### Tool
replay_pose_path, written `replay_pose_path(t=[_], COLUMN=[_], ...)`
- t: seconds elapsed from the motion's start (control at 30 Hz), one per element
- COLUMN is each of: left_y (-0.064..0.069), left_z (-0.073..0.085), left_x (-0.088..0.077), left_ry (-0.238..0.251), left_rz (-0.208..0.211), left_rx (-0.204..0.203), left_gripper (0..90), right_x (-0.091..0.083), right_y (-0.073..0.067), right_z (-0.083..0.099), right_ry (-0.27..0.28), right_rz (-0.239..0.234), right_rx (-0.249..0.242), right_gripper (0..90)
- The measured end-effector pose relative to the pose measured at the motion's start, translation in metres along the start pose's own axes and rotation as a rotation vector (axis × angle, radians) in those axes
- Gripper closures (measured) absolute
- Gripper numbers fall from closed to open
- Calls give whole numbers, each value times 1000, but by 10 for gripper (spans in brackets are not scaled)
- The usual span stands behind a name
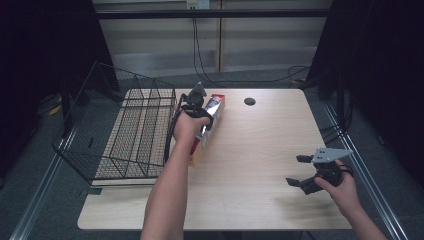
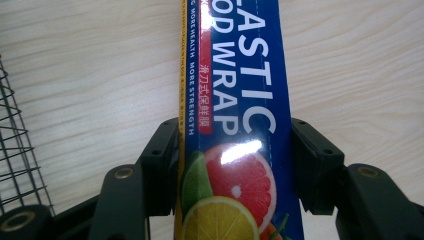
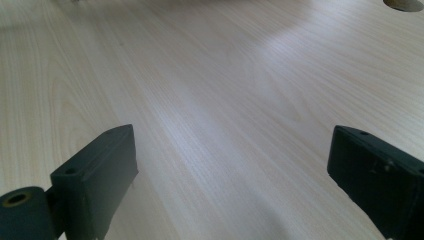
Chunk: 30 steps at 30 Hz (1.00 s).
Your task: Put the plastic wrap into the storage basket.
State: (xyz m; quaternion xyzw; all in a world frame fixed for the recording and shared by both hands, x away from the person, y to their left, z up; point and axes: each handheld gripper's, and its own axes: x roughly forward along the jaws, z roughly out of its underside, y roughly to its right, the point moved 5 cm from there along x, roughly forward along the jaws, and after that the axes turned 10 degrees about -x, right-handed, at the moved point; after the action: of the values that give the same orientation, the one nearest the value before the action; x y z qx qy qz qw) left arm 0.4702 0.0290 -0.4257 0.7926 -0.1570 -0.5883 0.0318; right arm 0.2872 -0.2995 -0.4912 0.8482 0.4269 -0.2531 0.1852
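A long blue box of plastic food wrap [image 2: 240, 125], printed with citrus fruit, runs between the jaws of my left gripper [image 2: 235, 165], and both pads press on its sides. From above, that box [image 1: 212, 107] lies lengthwise just right of the wire basket [image 1: 132, 127], with my left gripper [image 1: 196, 106] over its far half. Toward the table's near right corner my right gripper [image 1: 298, 171] hovers with its jaws wide apart. Its own camera shows the right gripper [image 3: 235, 170] with bare wood between the pads.
The black wire basket stands on the left part of the light wooden table [image 1: 260, 150], one side folded outward past the edge. A round cable hole [image 1: 249, 101] sits near the far edge. Basket mesh [image 2: 17, 150] lies close at the left of the left gripper view.
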Motion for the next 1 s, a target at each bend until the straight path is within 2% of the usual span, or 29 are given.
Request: replay_pose_path(t=[0.03,0.07,0.27,0.5,1.0], left_y=[-2,-2,-6,-8,-22], left_z=[-1,-1,-4,-6,-8], left_x=[-5,-6,-20,-32,-63], left_ry=[-6,4,7,10,17], left_rz=[-9,-10,-13,-15,-29], left_rx=[10,-2,7,4,-2], left_gripper=[449,449,450,451,451], right_x=[0,0,0,0,0], right_y=[0,0,0,1,1], right_z=[0,0,0,-1,-1], right_ry=[0,0,6,7,9], right_rz=[-2,-9,-8,-4,2], right_rx=[2,2,1,0,2], right_gripper=[56,56,56,56,56])
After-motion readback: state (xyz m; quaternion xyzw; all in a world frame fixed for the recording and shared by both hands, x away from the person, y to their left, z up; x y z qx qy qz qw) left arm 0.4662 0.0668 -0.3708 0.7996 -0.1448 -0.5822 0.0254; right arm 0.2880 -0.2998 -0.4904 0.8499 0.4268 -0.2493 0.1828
